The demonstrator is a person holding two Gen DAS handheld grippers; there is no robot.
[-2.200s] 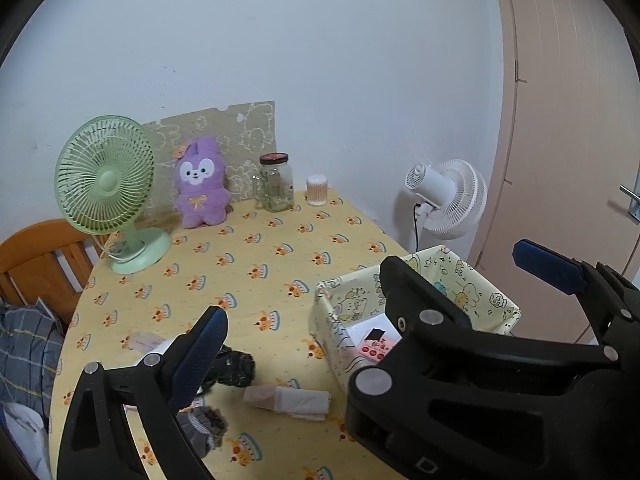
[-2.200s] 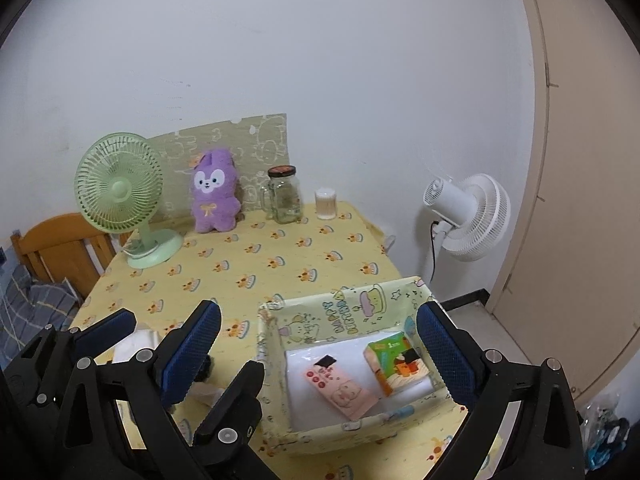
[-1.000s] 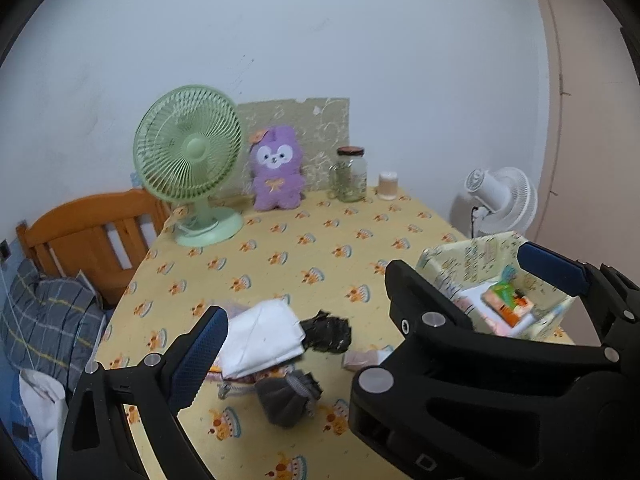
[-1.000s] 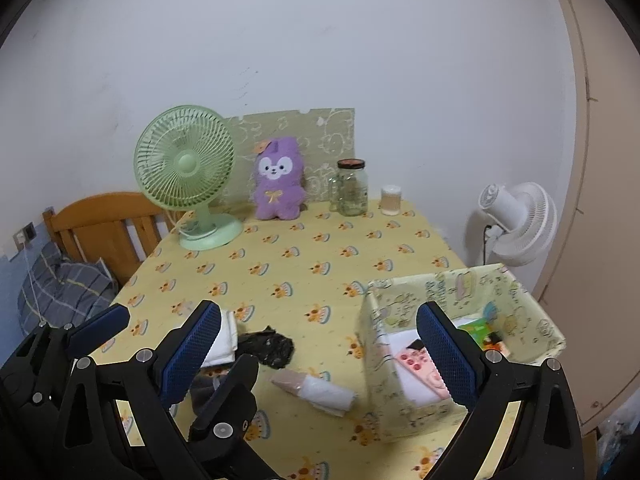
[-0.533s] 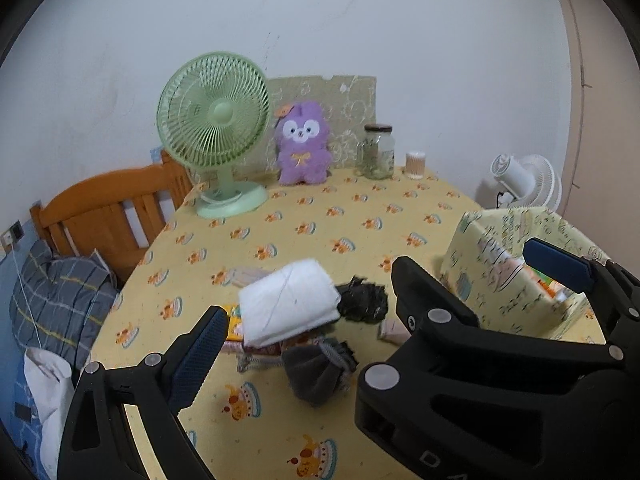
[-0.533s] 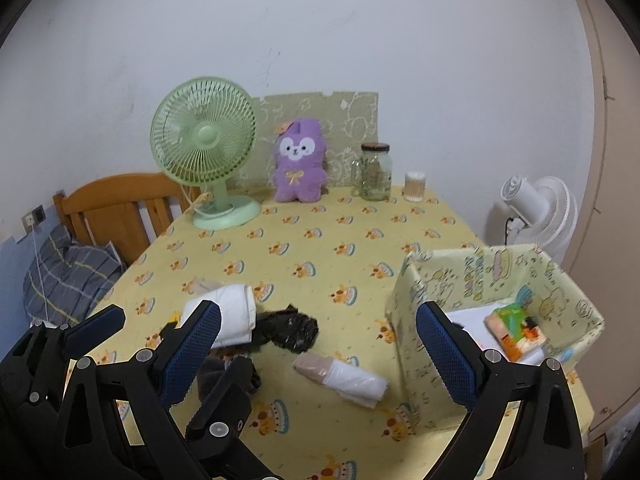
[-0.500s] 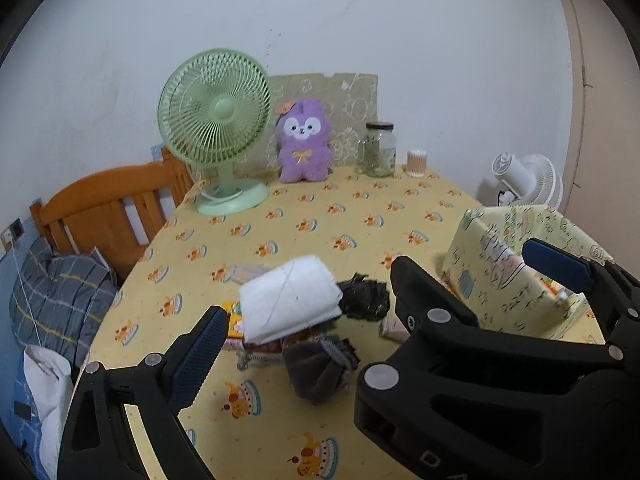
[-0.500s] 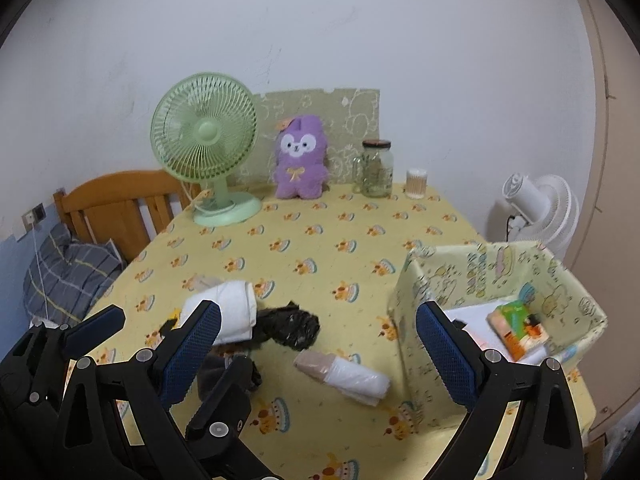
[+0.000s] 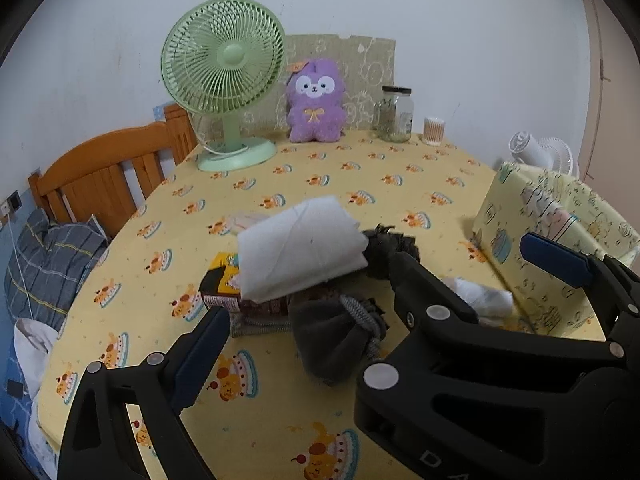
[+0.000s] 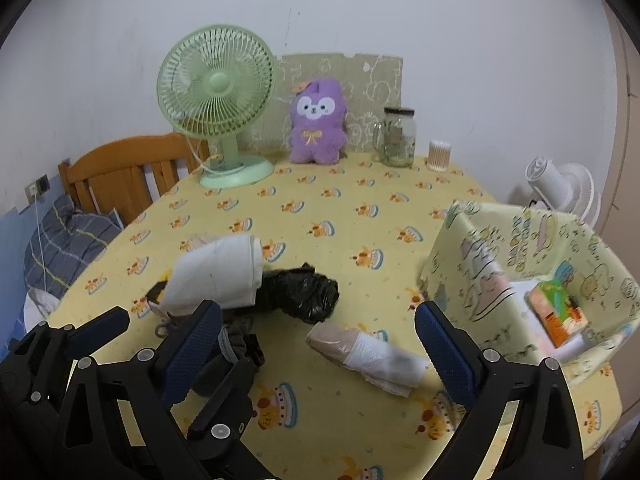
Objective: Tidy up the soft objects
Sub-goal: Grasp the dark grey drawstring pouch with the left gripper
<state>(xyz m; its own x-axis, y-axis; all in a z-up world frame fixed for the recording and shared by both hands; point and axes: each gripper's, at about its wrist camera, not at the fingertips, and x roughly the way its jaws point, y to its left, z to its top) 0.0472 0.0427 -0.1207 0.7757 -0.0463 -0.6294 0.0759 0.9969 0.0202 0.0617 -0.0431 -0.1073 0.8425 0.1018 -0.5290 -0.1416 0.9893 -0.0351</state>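
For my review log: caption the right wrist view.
Open right gripper above a rolled white bundle, beside the yellow fabric bin.

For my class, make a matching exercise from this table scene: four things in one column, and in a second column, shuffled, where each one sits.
Things:
1. purple plush toy
2. black bundle
3. orange and green packet
4. glass jar

Places:
A. inside the yellow fabric box
B. at the back of the table, between the plush toy and the small cup
C. against the patterned board, right of the green fan
D. mid-table, next to the folded white cloth

Pairs: 1-C, 2-D, 3-A, 4-B
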